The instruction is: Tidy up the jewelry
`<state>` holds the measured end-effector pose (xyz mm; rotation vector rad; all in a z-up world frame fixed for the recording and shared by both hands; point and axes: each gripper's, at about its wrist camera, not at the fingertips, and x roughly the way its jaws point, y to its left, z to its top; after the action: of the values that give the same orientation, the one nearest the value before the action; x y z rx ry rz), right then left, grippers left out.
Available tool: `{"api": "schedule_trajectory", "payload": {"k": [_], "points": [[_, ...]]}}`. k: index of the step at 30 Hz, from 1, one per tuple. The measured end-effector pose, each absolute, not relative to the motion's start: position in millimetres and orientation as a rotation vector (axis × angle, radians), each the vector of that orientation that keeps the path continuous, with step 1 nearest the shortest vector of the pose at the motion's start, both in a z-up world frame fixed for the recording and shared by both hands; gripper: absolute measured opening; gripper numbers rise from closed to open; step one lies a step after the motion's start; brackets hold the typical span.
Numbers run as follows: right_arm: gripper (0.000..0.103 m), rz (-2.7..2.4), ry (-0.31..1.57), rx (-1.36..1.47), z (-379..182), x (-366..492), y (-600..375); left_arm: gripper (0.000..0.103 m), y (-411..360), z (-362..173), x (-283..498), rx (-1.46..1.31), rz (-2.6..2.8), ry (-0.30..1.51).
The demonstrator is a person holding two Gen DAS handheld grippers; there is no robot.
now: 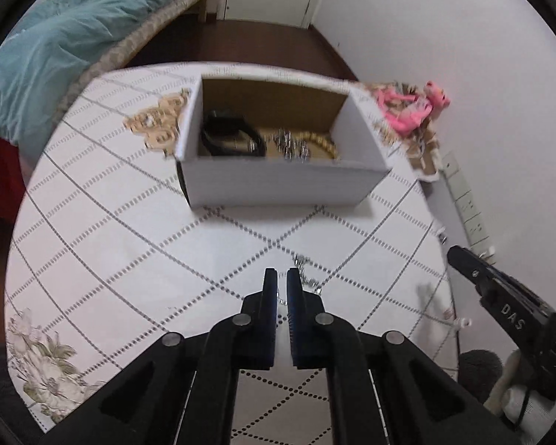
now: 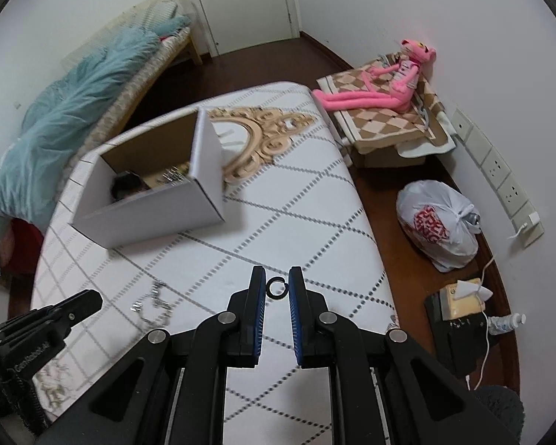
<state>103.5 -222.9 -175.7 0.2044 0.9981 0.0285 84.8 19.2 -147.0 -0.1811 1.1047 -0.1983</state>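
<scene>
The right gripper pinches a small black ring at its fingertips, near the white box. It should travel level and release over the box. The left gripper hovers nearly closed, empty, above a silver chain on the tabletop.

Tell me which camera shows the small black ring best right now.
The right wrist view: the black ring sits sharp between the right gripper fingertips, over the white tablecloth. The left wrist view shows only that gripper's side at the frame edge; the ring cannot be made out.
</scene>
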Motion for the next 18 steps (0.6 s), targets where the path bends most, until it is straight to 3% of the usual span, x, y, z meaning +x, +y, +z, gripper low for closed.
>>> {"api": "schedule_trajectory", "payload": {"k": [4, 6, 8, 9, 15, 18], "points": [[0.013, 0.031, 0.978, 0.202, -166.0, 105.6, -219.5, 0.007, 16.7, -149.4, 96.4, -0.22, -0.241, 1.136], [0.013, 0.022, 0.982, 0.204, -167.8, 107.3, -219.9, 0.017, 9.1, -162.8, 104.9, -0.201, -0.222, 1.191], [0.013, 0.005, 0.991, 0.205, -172.4, 107.3, -221.7, 0.055, 0.5, -178.6, 112.9, -0.196, -0.235, 1.248], [0.013, -0.001, 0.998, 0.207, -175.0, 107.4, -222.9, 0.058, -3.9, -186.4, 117.0, -0.196, -0.248, 1.276], [0.013, -0.042, 1.029, 0.227, -194.4, 106.7, -236.0, 0.057, -35.9, -207.5, 124.4, -0.007, -0.228, 1.295], [0.013, -0.057, 1.039, 0.236, -201.8, 106.9, -241.3, 0.023, -47.1, -211.7, 116.6, 0.101, -0.211, 1.248]]}}
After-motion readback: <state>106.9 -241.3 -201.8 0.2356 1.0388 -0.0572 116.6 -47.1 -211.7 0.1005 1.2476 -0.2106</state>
